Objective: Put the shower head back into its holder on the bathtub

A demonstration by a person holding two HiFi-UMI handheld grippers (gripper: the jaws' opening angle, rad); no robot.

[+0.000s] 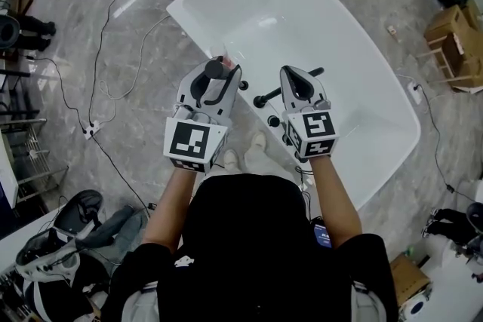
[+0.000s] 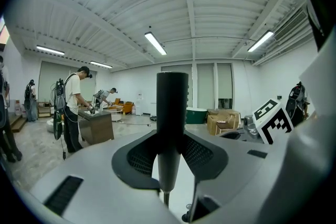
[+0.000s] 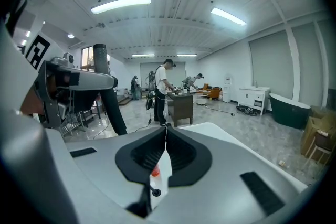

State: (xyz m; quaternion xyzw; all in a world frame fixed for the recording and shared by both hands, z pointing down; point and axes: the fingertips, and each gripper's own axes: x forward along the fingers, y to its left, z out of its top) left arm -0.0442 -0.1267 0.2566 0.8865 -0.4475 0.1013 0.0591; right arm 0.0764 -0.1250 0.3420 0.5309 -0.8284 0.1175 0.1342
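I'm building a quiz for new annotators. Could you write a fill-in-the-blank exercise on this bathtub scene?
1. The left gripper is clamped on the ____ handle of the shower head.
2. The right gripper has its jaws ____, with nothing between them.
3. The bathtub in front of the person is ____ in colour.
Missing words: black; shut; white.

Ceiling strip lights (image 2: pixel 155 43) give bright, even light and soft shadows. The white bathtub (image 1: pixel 355 79) carries a pale sheen near its far end, and the glossy floor (image 1: pixel 128 2) mirrors a lamp. Both gripper views bend strongly and darken at the corners, and the nearest surfaces look soft.
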